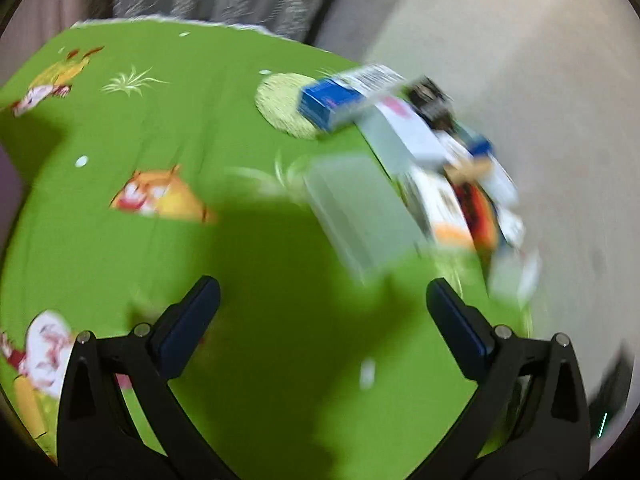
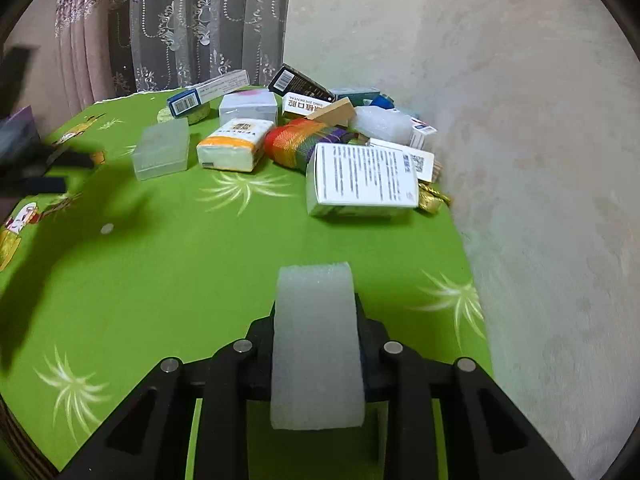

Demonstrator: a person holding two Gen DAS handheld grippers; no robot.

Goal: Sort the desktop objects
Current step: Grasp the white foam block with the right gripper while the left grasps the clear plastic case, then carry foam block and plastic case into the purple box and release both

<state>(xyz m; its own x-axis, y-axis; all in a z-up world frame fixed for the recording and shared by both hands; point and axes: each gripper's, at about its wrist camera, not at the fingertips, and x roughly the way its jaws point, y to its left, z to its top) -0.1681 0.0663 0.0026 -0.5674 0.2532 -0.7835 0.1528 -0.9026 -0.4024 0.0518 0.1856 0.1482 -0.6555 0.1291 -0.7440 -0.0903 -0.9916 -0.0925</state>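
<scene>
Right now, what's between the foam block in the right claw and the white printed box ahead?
Only bare green tablecloth lies between the foam block, clamped in the right claw, and the white printed box, per the right wrist view.

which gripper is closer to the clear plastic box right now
Left. The left gripper is open just short of the clear box. The right gripper, shut on a foam block, sits farther back across the green cloth.
</scene>
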